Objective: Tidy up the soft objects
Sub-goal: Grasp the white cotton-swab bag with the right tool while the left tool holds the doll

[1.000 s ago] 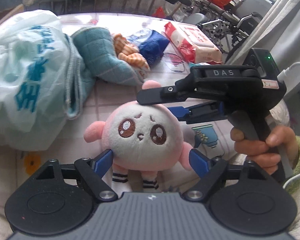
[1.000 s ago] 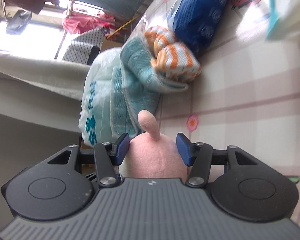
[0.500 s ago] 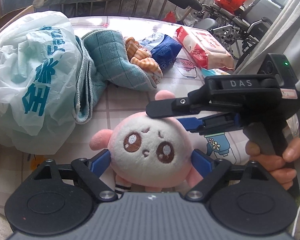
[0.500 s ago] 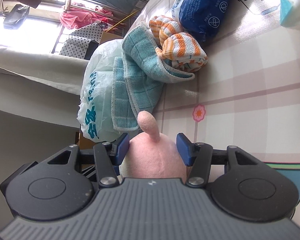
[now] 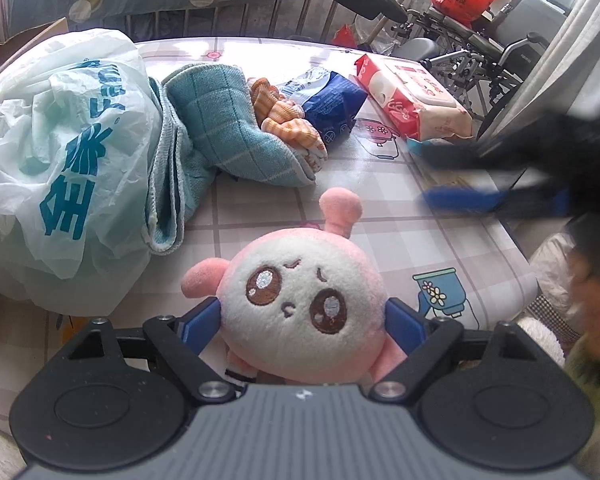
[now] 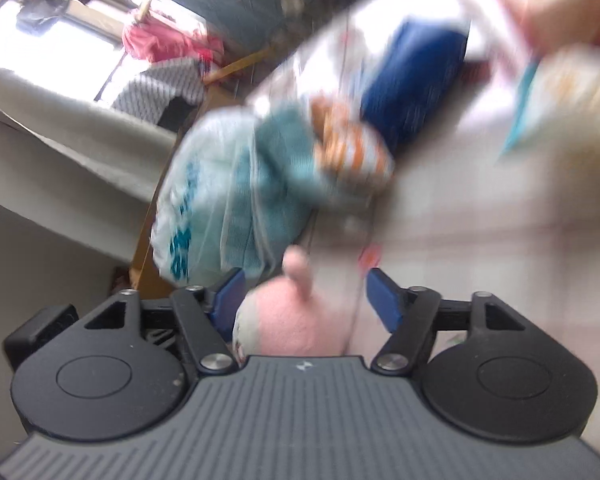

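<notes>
— At the near edge of the surface (image 5: 400, 240), what is the left tongs (image 5: 302, 320) doing?
— Pinching the pink plush toy (image 5: 300, 300) by both sides of its head, face up.
— And the right tongs (image 6: 306, 300)?
— Its jaws are opening; the toy's pink top sits between them, neither pad pressing it.
— What lies farther back?
— A teal towel (image 5: 228, 132) against a white plastic bag (image 5: 60, 160) on the left, striped socks (image 5: 288, 128) and a blue packet (image 5: 332, 108) beside it.

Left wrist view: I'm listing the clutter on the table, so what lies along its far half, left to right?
White plastic bag → teal towel → orange striped cloth → blue packet → red-and-white wipes pack.
</notes>
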Demonstrator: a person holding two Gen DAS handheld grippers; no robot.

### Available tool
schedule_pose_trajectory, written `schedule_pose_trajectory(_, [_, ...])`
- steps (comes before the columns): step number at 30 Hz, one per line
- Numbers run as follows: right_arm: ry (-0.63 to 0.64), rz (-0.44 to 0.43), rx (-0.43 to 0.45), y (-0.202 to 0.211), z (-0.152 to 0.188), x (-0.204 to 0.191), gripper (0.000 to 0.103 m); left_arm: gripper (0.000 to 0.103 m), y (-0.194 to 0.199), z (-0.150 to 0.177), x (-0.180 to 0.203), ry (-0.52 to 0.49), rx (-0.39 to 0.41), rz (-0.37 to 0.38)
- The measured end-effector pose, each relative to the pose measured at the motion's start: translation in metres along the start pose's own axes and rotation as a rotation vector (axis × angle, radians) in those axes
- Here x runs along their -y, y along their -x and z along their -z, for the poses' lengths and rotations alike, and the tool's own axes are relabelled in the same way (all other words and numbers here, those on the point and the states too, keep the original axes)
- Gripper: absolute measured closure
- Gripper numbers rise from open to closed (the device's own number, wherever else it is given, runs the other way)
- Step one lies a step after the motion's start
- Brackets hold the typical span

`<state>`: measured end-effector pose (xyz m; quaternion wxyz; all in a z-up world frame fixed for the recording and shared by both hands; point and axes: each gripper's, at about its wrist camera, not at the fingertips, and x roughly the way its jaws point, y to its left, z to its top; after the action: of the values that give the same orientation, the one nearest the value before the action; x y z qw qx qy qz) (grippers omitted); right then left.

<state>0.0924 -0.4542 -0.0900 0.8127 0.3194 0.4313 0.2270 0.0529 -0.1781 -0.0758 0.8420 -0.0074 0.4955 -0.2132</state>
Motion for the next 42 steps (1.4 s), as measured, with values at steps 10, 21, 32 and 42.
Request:
schedule_pose_trajectory(10, [0.302, 0.428, 0.077, 0.045, -0.035, 0.030, 0.012, 0.015, 0.000, -0.002, -0.003, 0.015, 0.001, 0.007])
schedule_pose_trajectory(21, [0.580, 0.480, -0.241, -0.019, -0.061, 0.059, 0.008, 0.015, -0.002, -0.004, -0.001, 0.007, -0.008, 0.000])
schedule_pose_trajectory(32, [0.321, 0.466, -0.176, -0.008, -0.034, 0.036, 0.051, 0.018, 0.001, -0.003, -0.002, 0.014, 0.006, 0.001])
schedule_pose_trajectory(42, [0.146, 0.217, -0.104, -0.002, 0.022, -0.009, 0.051, 0.019, 0.006, -0.002, -0.008, 0.043, 0.018, 0.022])
